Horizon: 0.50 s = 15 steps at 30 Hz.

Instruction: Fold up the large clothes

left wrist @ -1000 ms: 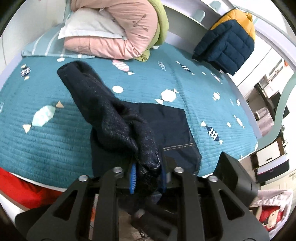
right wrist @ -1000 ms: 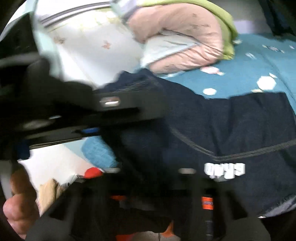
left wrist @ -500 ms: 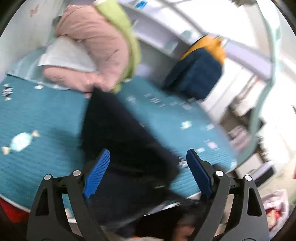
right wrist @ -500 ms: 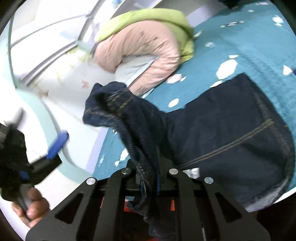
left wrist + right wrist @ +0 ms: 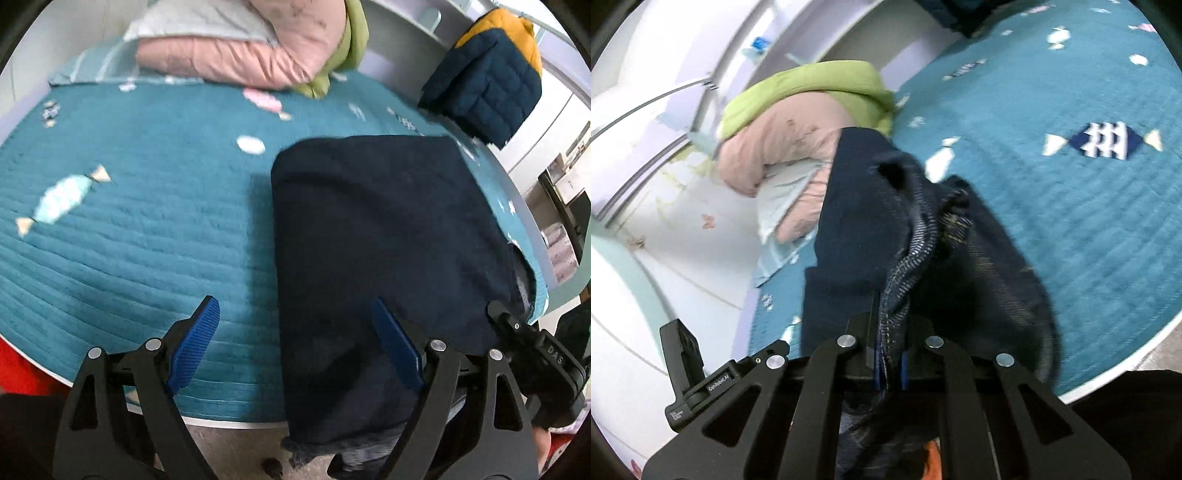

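Observation:
Dark denim jeans lie folded on the teal quilted bed, their lower end hanging over the near edge. My left gripper hovers open over that near edge, its blue pads wide apart, one over the quilt and one over the denim, holding nothing. In the right wrist view my right gripper is shut on a bunched fold of the jeans, which rises from the jaws and drapes onto the bed.
A pink and green rolled duvet with a grey pillow lies at the head of the bed. A navy and yellow padded jacket hangs at the far right. Shelves and furniture stand beyond the bed's right edge. Red fabric shows below the bed's left edge.
My left gripper let go of the denim, opened wide and dropped toward the bed's near edge. My right gripper kept its hold and swung across with the fold; the jeans now lie flatter.

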Available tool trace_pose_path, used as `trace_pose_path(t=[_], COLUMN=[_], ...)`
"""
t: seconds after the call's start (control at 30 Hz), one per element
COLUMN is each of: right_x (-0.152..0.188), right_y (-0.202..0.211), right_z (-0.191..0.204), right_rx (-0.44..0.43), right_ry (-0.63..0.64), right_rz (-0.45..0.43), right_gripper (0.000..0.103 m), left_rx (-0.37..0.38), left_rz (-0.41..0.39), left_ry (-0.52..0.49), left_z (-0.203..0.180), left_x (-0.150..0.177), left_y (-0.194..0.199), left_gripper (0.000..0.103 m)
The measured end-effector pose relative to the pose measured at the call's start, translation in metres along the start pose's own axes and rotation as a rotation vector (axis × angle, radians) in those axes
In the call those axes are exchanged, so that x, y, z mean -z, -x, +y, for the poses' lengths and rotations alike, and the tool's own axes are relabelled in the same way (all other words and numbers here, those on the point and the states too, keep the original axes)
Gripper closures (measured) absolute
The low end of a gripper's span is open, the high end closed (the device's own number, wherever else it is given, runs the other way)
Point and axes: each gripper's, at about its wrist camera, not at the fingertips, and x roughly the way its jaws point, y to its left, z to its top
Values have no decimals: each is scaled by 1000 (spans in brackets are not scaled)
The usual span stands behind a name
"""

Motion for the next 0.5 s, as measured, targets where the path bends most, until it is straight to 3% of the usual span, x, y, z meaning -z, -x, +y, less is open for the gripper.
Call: trace_pose_path(t=[0.13, 0.33, 0.5], right_x=[1, 4, 2], right_y=[-25, -36, -13], right_z=[-37, -42, -43], right_rx=[80, 159, 200], right_ry=[-67, -55, -108], right_rz=[76, 131, 136], right_gripper=[96, 93, 78], left_rx=[-16, -63, -49], left_rz=[71, 144, 164], left_ry=[-4, -32, -19], left_z=[-6, -10, -2], left_x=[6, 16, 14], left_y=[-31, -63, -68], left_gripper=[18, 15, 15])
